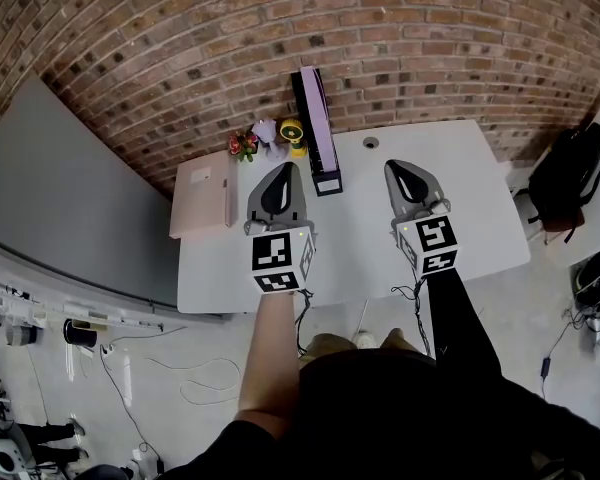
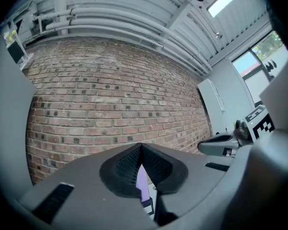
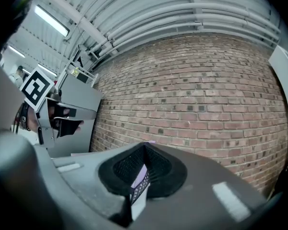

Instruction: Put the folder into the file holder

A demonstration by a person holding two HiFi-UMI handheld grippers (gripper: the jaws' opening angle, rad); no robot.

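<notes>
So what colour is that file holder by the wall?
Black file holder; clearest in the head view.

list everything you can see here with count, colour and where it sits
table: 1, white, against the brick wall
file holder: 1, black, upright at the table's back edge
purple folder: 1, purple, standing in the file holder
pink folder: 1, pale pink, flat at the table's left end
ornaments: about 3, pink, lilac, yellow, left of the file holder
backpack: 1, black, right of the table
left gripper: 1, grey, shut, empty
right gripper: 1, grey, shut, empty
</notes>
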